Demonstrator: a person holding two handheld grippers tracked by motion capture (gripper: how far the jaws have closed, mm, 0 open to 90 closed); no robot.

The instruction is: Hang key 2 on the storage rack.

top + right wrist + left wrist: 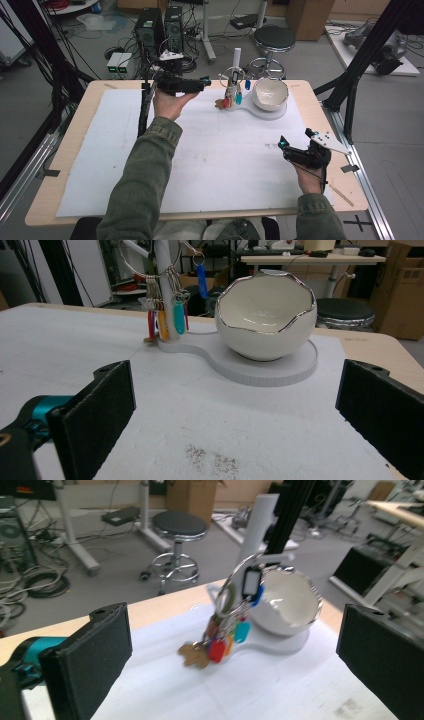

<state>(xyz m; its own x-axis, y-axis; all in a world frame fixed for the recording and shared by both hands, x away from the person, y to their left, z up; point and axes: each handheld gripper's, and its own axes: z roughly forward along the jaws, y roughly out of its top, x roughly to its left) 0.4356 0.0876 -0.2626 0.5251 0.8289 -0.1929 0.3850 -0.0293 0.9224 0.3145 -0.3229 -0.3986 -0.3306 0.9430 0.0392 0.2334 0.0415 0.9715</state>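
Sleeves of olive green come in from the near edge of the bench (75, 150), one forearm to each side. The right gripper (286, 146) sits low at the near right, over the white sheet (225, 160) that covers most of the benchtop, well apart from everything on it. Its jaws stand wide with nothing between them; in the right gripper view they frame bare sheet, with a faint brown smudge (212, 458) on the paper just ahead of them.

Farther in, the left arm stretches across the sheet, and the left gripper (206, 81) hovers near the far edge, pointing to the right at the bunch of keys (231, 97). Its jaws are also spread wide and hold nothing; in the left gripper view the keys hang in the gap ahead of them, not touched.

The keys, with red, orange, teal and blue tags, hang from a large wire ring (235, 587) on a white upright post (236, 62). That post rises from a flat white base (257, 111), and on the wider round end of the base, just right of the keys, sits a white eggshell-shaped bowl (270, 94) with a jagged rim.

Beyond the bench, on the floor, are a black round stool (274, 39) and two computer towers (160, 27).
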